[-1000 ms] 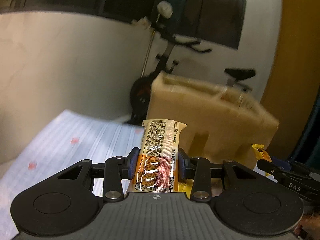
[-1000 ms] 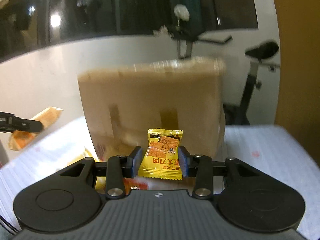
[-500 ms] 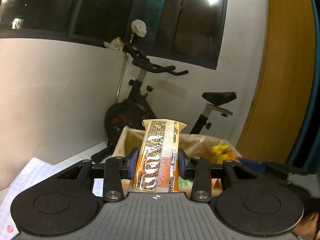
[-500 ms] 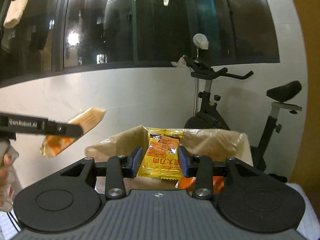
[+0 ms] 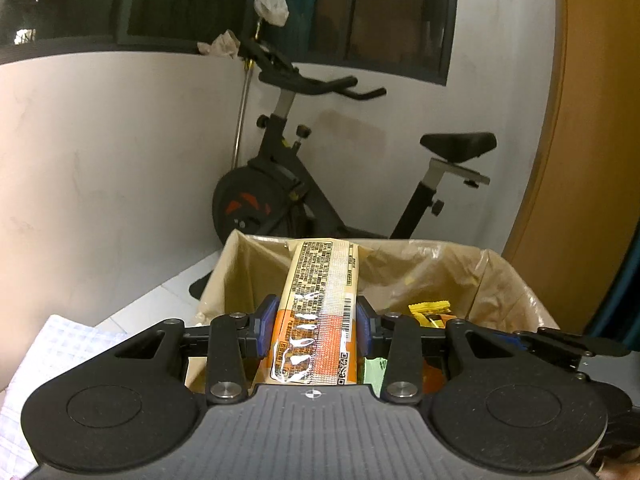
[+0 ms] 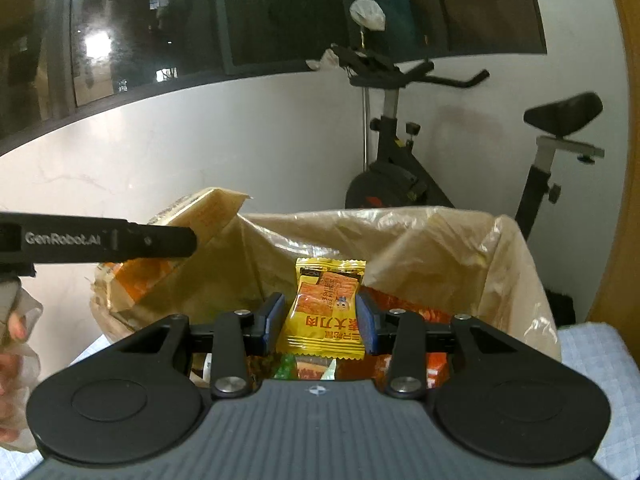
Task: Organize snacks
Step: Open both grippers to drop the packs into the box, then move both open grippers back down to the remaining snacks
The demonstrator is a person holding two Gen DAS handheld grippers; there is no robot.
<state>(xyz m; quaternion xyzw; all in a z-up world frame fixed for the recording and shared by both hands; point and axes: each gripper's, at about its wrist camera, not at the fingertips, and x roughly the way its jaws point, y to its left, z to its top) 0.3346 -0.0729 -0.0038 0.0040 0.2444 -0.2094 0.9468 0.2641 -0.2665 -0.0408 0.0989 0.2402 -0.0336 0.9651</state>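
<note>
1. Grippers both clamped: left gripper [image 5: 316, 326] pinches a long orange bar [image 5: 318, 312], right gripper [image 6: 320, 320] a yellow sachet [image 6: 326, 312]
2. Box [image 6: 500, 280] was seen side-on a second ago; both snacks now hang over its lined, part-filled opening, ready to drop

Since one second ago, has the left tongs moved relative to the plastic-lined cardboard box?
Yes. The left tongs rose and advanced: earlier it faced the plastic-lined cardboard box's side, now it looks into the open top.
</note>
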